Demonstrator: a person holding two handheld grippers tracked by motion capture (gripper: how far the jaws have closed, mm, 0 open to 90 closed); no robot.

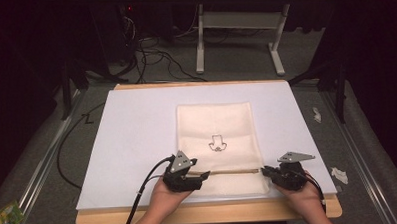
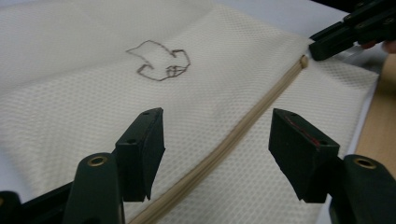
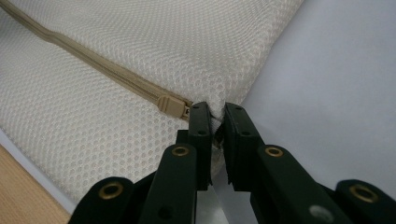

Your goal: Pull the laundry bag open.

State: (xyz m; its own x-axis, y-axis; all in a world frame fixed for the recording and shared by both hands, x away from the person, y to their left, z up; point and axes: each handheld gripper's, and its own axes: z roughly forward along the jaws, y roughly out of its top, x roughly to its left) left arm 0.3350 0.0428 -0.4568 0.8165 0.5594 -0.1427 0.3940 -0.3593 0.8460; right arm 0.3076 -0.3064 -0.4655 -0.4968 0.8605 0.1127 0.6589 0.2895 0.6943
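A cream mesh bag (image 1: 214, 126) with a small dark outline drawing (image 2: 161, 60) lies flat on a white board (image 1: 132, 129). A tan zipper (image 1: 233, 172) runs across the bag near its front edge. My left gripper (image 1: 204, 176) hovers over the zipper's left part, open, its jaws straddling the zipper (image 2: 252, 123) with nothing between them. My right gripper (image 3: 215, 114) is shut on the bag's right edge, just beside the tan zipper pull (image 3: 170, 105). It also appears at the zipper's far end, as the right gripper (image 2: 322, 44) in the left gripper view.
The white board rests on a wooden table (image 1: 210, 211) whose front strip is bare. Cables (image 1: 67, 146) trail on the floor to the left. A table frame (image 1: 239, 35) stands beyond, and paper scraps (image 1: 339, 174) lie at the right.
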